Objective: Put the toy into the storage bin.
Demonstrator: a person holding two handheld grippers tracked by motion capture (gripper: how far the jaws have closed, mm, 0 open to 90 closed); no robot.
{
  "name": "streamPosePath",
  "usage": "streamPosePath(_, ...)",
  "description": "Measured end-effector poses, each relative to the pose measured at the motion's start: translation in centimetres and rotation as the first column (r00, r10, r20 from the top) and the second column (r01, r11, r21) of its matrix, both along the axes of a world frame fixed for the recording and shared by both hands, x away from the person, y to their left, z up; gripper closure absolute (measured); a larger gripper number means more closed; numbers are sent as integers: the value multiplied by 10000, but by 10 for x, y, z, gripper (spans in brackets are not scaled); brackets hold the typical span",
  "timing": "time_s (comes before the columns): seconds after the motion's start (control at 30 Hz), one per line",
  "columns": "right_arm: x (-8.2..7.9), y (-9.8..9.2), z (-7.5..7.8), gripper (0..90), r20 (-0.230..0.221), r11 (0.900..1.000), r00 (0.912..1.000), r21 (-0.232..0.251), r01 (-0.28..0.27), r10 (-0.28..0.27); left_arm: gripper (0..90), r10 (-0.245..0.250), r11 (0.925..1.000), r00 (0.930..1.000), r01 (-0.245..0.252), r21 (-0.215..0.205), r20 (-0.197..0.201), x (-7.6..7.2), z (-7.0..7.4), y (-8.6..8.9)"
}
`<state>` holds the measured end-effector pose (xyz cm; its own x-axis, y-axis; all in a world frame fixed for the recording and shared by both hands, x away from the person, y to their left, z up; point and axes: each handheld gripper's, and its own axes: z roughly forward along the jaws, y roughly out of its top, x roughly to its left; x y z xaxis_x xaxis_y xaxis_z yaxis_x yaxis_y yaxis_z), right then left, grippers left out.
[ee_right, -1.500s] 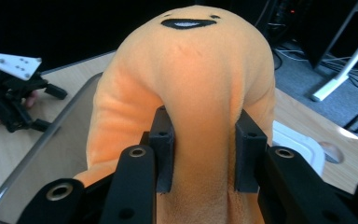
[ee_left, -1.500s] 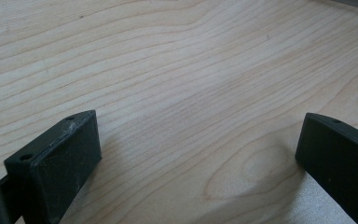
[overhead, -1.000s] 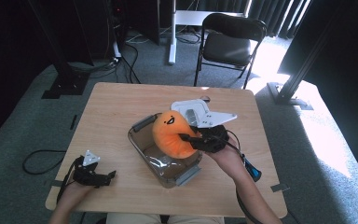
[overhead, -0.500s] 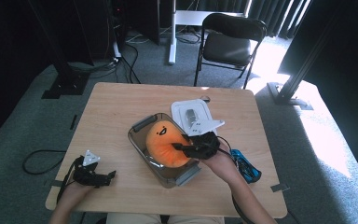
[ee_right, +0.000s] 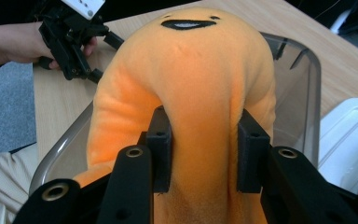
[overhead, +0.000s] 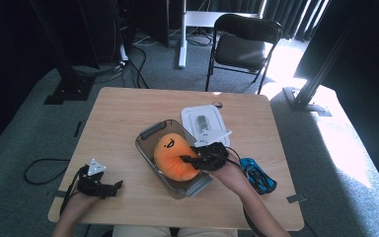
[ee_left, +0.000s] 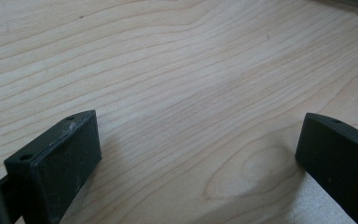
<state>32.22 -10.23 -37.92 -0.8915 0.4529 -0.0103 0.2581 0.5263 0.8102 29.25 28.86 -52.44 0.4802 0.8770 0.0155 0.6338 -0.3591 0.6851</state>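
An orange plush toy [overhead: 174,157] with a black stitched face lies partly inside a clear plastic bin [overhead: 150,133] at the middle of the table. My right gripper [overhead: 190,159] is shut on the orange plush toy [ee_right: 200,93]; both pads [ee_right: 161,144] press into its soft body, and the bin's clear wall [ee_right: 303,88] curves around it. My left gripper [overhead: 112,186] rests open at the table's front left corner, its two jaws wide apart over bare wood [ee_left: 191,116], nothing between them.
The bin's white lid [overhead: 205,123] lies just behind the bin, to the right. A blue toy car [overhead: 257,174] sits on the table near my right forearm. A black folding chair [overhead: 244,42] stands beyond the far table edge.
My right gripper has carried the plush toy downward and toward the near side, deeper into the bin. The left gripper has stayed put.
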Motion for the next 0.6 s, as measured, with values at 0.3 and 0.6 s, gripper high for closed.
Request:
streamPosePath(0.3, 5, 5, -11, 643, -433, 9996, 9990, -246, -136, 125, 5, -18, 10000, 10000, 18, -9, -19, 0, 0, 0)
streamPosePath(0.6, 9, 7, -20, 637, -745, 9981, 9970, -564, -265, 222, 5, -3, 10000, 10000, 4, -27, 6, 0, 0, 0)
